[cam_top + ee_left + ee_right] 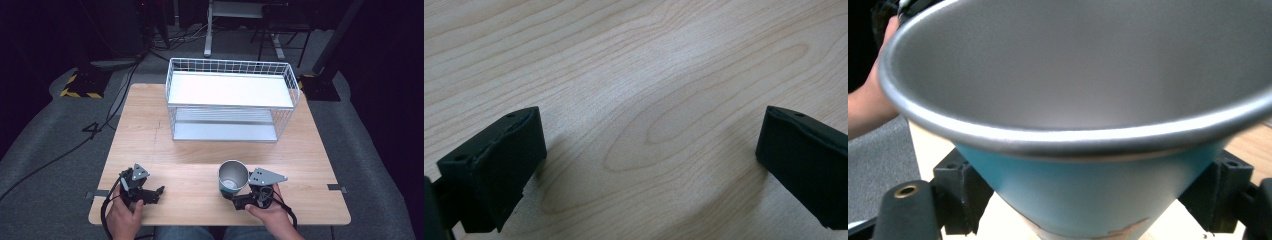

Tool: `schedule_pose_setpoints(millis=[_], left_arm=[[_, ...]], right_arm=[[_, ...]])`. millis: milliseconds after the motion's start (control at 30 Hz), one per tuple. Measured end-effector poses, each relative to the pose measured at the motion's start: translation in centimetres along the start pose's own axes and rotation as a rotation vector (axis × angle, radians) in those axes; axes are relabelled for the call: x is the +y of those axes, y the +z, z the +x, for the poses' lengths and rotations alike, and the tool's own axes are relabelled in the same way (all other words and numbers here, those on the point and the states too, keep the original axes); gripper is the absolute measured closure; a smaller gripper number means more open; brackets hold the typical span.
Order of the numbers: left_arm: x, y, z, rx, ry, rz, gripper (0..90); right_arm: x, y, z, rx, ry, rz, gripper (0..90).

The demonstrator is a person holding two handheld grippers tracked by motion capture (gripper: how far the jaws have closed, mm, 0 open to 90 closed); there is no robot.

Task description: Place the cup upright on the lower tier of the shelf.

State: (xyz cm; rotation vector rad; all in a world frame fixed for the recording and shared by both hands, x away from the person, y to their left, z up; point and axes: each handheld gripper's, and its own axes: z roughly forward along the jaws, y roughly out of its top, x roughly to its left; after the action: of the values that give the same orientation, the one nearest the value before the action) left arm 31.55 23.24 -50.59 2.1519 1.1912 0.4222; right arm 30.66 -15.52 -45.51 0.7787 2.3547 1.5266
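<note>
Seen from the high view, a light wooden worktop [150, 140] stands on grey floor. A white wire basket rack [231, 98] with two tiers sits toward its far edge, the lower shelf open to the near side. At the near edge, the right hand-held gripper [239, 192] clasps a metal cup [232, 177] that tilts, its mouth facing up and away from the person. Well apart to the left, the left hand-held gripper [150, 192] rests low over bare wood, its jaws pointing toward the cup. Cables [75, 145] trail across the floor at left.
</note>
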Motion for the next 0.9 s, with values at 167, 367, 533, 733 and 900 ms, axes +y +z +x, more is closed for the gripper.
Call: schedule_pose_setpoints(millis=[167,367,533,733,900], left_arm=[[0.0,0.0,0.0,-0.002,0.000,0.006,0.2],[0.0,0.0,0.0,-0.002,0.000,0.007,0.2],[0.0,0.0,0.0,-0.001,0.000,0.006,0.2],[0.0,0.0,0.0,0.000,0.000,0.004,0.2],[0.0,0.0,0.0,0.000,0.000,0.004,0.2]], right_arm=[[1.2,0.4,-1.1,-0.026,0.018,-0.009,19.2],[2.2,0.8,-2.4,-0.062,0.020,-0.008,19.2],[2.7,1.1,-3.3,-0.093,0.021,-0.009,19.2],[3.3,1.5,-4.7,-0.124,0.036,-0.019,19.2],[3.8,2.2,-5.7,-0.147,0.041,-0.014,19.2]])
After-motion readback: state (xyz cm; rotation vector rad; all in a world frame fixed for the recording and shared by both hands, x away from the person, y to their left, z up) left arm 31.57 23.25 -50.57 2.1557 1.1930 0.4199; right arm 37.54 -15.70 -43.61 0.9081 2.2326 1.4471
